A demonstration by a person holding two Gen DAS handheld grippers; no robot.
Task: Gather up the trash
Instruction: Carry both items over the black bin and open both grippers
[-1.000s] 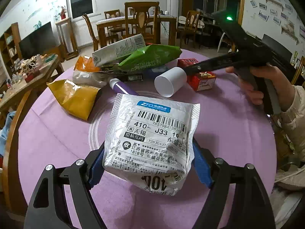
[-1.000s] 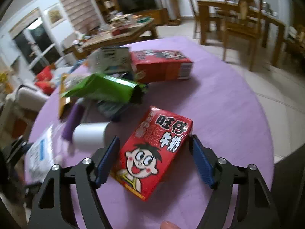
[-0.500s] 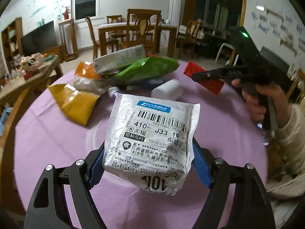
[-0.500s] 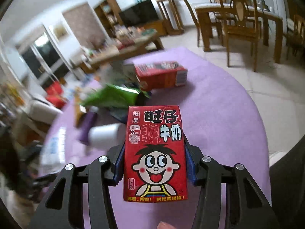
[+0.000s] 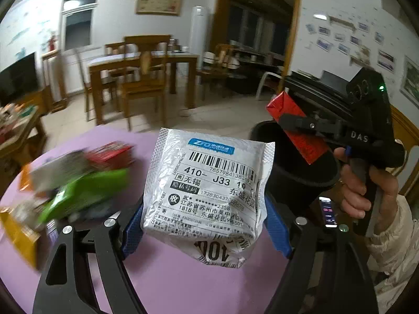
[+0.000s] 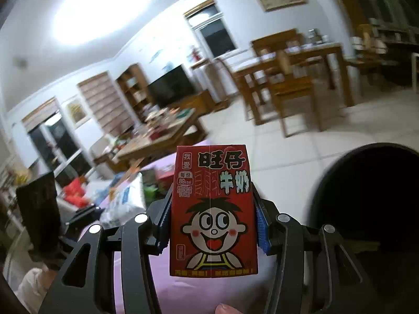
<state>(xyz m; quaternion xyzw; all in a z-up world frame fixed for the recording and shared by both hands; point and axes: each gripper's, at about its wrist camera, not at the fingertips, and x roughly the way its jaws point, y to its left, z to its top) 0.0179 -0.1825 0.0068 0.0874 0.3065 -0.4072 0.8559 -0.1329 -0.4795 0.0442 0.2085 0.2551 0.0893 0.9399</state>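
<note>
My left gripper (image 5: 204,225) is shut on a white courier bag (image 5: 209,191) with a printed label, held above the purple table (image 5: 183,282). My right gripper (image 6: 212,225) is shut on a red milk carton (image 6: 212,209) with a cartoon face, held upright in the air. A black bin (image 6: 371,198) stands open just right of the carton. In the left wrist view the right gripper (image 5: 301,125) holds the carton (image 5: 296,128) over the bin's mouth (image 5: 293,162).
Loose trash lies blurred at the table's left: a green bag (image 5: 83,193), a red box (image 5: 110,154), a yellow bag (image 5: 18,233). Wooden dining chairs and table (image 5: 141,78) stand beyond. A low cluttered table (image 6: 162,136) sits far left.
Both grippers have lifted and swung right toward the black bin. The red carton has risen off the table and now sits over the bin. The trash pile has slid left in view.
</note>
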